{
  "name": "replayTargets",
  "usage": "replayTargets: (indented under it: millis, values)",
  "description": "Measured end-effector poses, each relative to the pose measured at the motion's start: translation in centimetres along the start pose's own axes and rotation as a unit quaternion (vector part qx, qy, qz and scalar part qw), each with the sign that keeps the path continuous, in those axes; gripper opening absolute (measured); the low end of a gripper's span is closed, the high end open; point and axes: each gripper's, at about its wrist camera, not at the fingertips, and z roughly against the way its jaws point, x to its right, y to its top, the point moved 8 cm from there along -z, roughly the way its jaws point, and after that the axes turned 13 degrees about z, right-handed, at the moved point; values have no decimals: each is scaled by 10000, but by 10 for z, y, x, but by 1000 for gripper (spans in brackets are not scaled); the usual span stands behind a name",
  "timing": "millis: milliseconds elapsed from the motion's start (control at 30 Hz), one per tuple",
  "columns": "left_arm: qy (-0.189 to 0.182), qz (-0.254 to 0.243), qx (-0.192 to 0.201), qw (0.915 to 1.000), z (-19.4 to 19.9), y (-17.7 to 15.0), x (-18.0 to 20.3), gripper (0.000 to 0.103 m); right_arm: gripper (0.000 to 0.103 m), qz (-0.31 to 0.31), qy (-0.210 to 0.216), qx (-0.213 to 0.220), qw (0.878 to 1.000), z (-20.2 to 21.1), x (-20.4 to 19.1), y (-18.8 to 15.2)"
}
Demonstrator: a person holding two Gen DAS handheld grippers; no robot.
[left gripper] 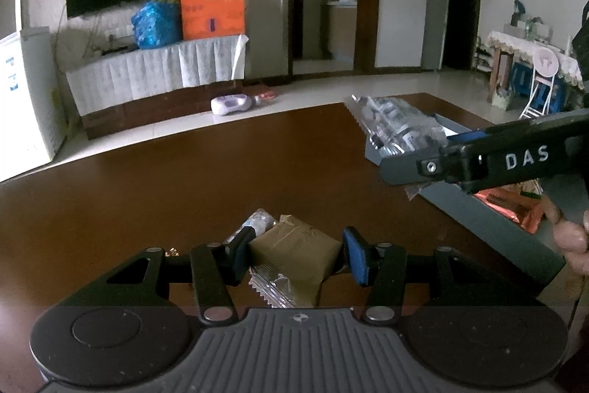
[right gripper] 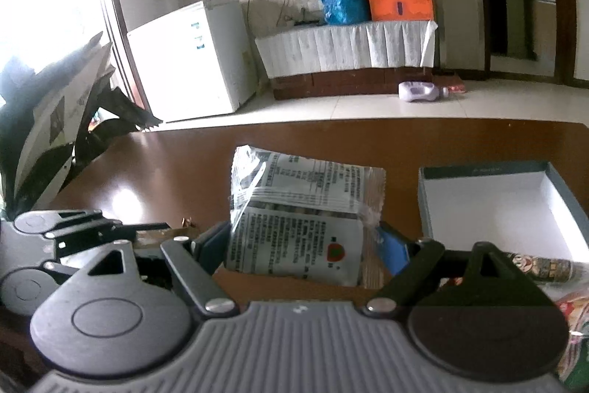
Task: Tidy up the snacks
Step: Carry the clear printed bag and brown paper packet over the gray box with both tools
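Left wrist view, far left: brown wooden table (left gripper: 147, 179) runs across the frame, glossy, mostly bare on this side.

Bottom centre: left gripper (left gripper: 298, 256), 2 blue-padded fingers either side of a tan snack packet (left gripper: 294, 253). Pads look to be touching its 2 edges, so it reads as pinched, jaws partly spread. Packet's crimped clear end hangs toward the camera. A second small clear-wrapped snack (left gripper: 257, 221) lies on the table just behind the left finger.

Right of centre: grey box (left gripper: 478, 209), open top, sitting on the table. An orange foil packet (left gripper: 515, 209) lies inside it. The right gripper comes in from the right edge above the box, carrying a clear printed snack bag (left gripper: 397, 124) over the box's far end. Part of a hand (left gripper: 570, 234) shows at the right edge.

Right wrist view, left: left gripper's black linkage low over the table.

Centre: right gripper (right gripper: 305, 242), jaws wide and clamped on the clear printed snack bag (right gripper: 302, 209), which stands upright between the pads, printed text and a red logo facing the camera.

Right: the grey box (right gripper: 434, 205), white inside, the far part bare; more wrapped snacks (right gripper: 541, 267) near its closer end.
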Motion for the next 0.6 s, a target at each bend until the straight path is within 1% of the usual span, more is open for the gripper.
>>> replayTargets:
  millis: [333, 600]
  values:
    - [-102, -95, 124, 9998, 1, 7, 18, 51, 84, -36, -135, 191, 9997, 34, 8, 6]
    - [-222, -183, 229, 9993, -1, 18, 45, 51, 84, -81, -310, 340, 9989, 62, 20, 6]
